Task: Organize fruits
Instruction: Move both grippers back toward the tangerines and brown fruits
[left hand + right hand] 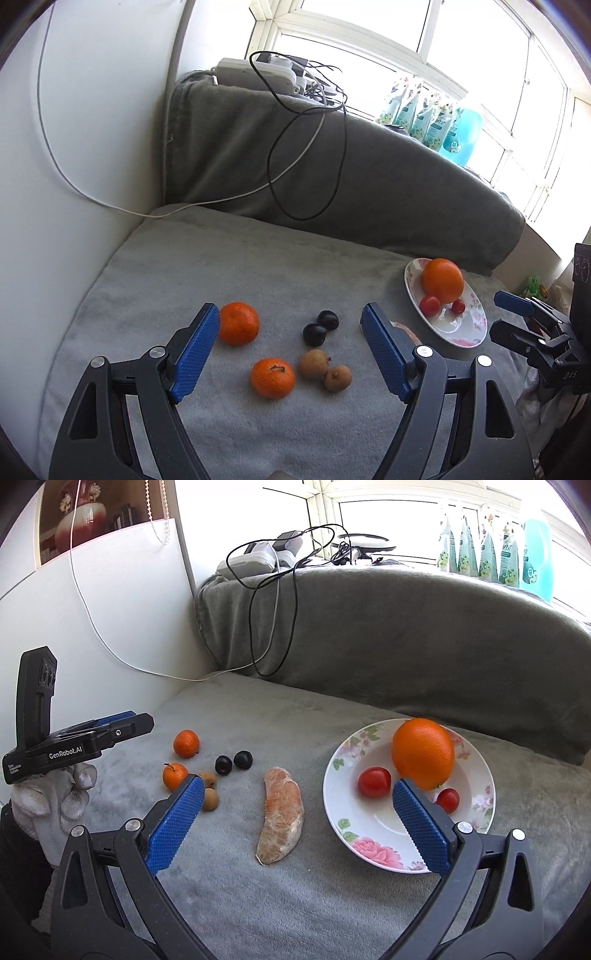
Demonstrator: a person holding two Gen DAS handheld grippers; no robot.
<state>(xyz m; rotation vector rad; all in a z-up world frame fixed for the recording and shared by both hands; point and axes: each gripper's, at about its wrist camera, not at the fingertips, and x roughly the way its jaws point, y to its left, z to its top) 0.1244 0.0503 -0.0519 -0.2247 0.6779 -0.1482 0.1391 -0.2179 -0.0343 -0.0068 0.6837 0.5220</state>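
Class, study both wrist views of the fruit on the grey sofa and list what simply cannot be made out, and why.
- Peeled citrus segment: in the left wrist view, mostly hidden behind the left gripper finger.
- Plate: in the right wrist view, its near rim is covered by the right gripper finger.
- Pouches on the sill: label text too small and glare-washed.
- Outside the window: overexposed.

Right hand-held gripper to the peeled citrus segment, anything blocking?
Nothing visible. The right hand-held gripper hangs open over the peeled citrus segment, which lies alone on the grey cushion, beside the plate.
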